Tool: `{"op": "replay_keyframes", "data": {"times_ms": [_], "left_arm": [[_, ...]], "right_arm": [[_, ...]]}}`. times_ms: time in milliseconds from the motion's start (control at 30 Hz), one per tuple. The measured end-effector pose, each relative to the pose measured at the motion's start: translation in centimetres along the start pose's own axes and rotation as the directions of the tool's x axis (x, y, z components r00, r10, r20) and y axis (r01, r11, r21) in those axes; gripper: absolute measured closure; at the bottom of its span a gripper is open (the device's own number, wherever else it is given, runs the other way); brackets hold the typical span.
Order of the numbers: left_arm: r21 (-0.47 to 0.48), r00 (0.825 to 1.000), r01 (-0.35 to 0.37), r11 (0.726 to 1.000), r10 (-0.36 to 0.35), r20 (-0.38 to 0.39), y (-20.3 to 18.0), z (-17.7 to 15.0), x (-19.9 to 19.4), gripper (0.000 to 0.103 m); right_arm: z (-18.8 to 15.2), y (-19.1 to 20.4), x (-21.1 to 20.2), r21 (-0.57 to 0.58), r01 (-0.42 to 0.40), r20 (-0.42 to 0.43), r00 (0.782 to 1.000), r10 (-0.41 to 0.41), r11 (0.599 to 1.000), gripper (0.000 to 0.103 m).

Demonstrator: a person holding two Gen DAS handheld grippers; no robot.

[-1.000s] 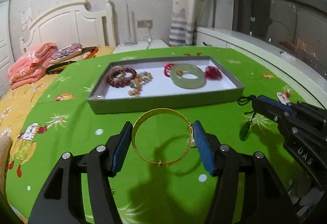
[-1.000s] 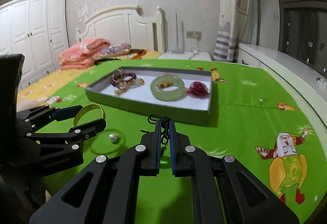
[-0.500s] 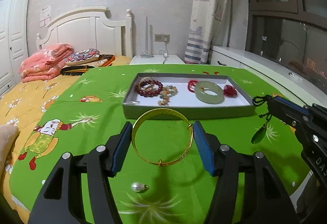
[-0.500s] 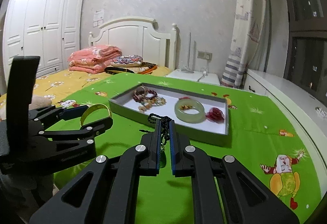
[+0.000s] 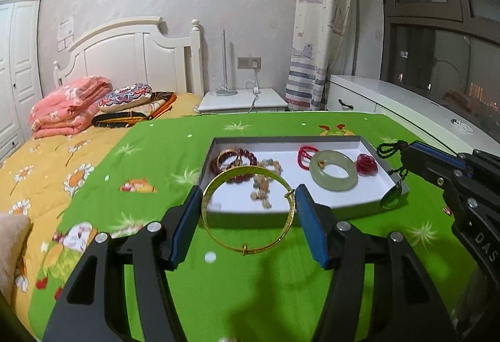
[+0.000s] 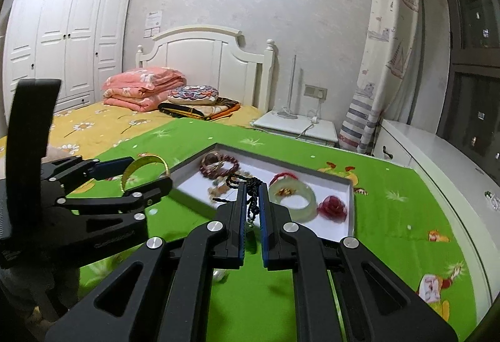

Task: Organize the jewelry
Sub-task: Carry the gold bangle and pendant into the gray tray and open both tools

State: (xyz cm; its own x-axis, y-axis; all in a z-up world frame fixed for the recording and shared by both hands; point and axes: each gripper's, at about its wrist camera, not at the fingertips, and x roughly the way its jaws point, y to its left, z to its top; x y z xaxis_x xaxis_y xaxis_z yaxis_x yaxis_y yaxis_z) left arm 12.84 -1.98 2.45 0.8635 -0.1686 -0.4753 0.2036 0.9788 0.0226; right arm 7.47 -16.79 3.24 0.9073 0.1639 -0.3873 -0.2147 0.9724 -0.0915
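Observation:
My left gripper (image 5: 248, 204) is shut on a gold bangle (image 5: 218, 235) and holds it in the air just in front of the grey jewelry tray (image 5: 281, 218). My right gripper (image 6: 252, 196) is shut on the black cord (image 6: 253, 185) of a green pendant necklace; the pendant (image 5: 391, 197) hangs at the tray's right front corner. The tray holds a jade bangle (image 5: 333, 170), red bead bracelets (image 5: 237, 159), a red cord ring (image 5: 304, 156), a red flower piece (image 5: 366, 163) and mixed beads (image 5: 264, 182). The tray also shows in the right wrist view (image 6: 350, 204).
The tray lies on a green cartoon-print cloth (image 5: 150, 161) on the bed. A pearl (image 6: 219, 274) lies on the cloth below my grippers. Pink folded blankets (image 5: 68, 106) and a pillow sit by the headboard. A white window ledge (image 5: 422, 111) runs along the right.
Both grippers have risen and moved toward the tray with their loads. The bangle now overlaps the tray's front edge in view and the pendant hangs at its right corner.

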Motion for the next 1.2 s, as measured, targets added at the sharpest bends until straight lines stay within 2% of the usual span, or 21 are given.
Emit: {"op": "replay_keyframes", "data": {"times_ms": [300, 467, 600, 733, 967, 1000, 1033, 1100, 1167, 1200], "left_arm": [[0.042, 0.997, -0.003, 0.999, 0.006, -0.076, -1.6, 3.4, 5.0, 0.044], [0.06, 0.993, -0.025, 0.998, 0.032, -0.116, -2.4, 4.7, 8.2, 0.044], [0.069, 0.986, -0.051, 0.996, 0.062, -0.155, -2.9, 5.0, 10.9, 0.044], [0.039, 0.976, -0.056, 0.998, 0.063, -0.207, -3.0, 5.3, 13.3, 0.044], [0.062, 0.961, -0.095, 0.994, 0.108, -0.253, -3.2, 4.8, 15.6, 0.043], [0.066, 0.962, -0.098, 0.993, 0.111, -0.251, -3.2, 4.7, 15.7, 0.039], [0.07, 0.962, -0.1, 0.992, 0.115, -0.247, -3.2, 4.6, 15.6, 0.031], [0.074, 0.965, -0.109, 0.991, 0.123, -0.231, -3.1, 4.5, 15.4, 0.026], [0.081, 0.966, -0.112, 0.99, 0.128, -0.225, -3.1, 4.4, 15.1, 0.025], [0.083, 0.966, -0.109, 0.991, 0.125, -0.225, -3.2, 4.4, 15.0, 0.025]], "right_arm": [[2.4, -2.5, 4.1, 0.039, 0.016, -0.054, 0.998, -0.014, 0.999, 0.094], [3.6, -4.0, 6.5, 0.07, 0.026, -0.088, 0.996, -0.02, 0.997, 0.094], [4.1, -5.0, 8.7, 0.097, 0.037, -0.129, 0.991, -0.024, 0.995, 0.094], [4.0, -5.6, 10.7, 0.106, 0.056, -0.178, 0.983, -0.036, 0.993, 0.094], [3.3, -6.1, 13.6, 0.098, 0.095, -0.258, 0.964, -0.067, 0.991, 0.094], [3.1, -6.2, 14.0, 0.101, 0.101, -0.272, 0.96, -0.07, 0.99, 0.094], [3.0, -6.3, 14.3, 0.105, 0.103, -0.281, 0.957, -0.07, 0.989, 0.093], [2.7, -6.7, 14.7, 0.127, 0.1, -0.304, 0.951, -0.057, 0.987, 0.092], [2.4, -6.9, 14.6, 0.15, 0.091, -0.307, 0.951, -0.042, 0.984, 0.081], [2.3, -7.0, 14.5, 0.155, 0.091, -0.304, 0.952, -0.041, 0.984, 0.067]]}}
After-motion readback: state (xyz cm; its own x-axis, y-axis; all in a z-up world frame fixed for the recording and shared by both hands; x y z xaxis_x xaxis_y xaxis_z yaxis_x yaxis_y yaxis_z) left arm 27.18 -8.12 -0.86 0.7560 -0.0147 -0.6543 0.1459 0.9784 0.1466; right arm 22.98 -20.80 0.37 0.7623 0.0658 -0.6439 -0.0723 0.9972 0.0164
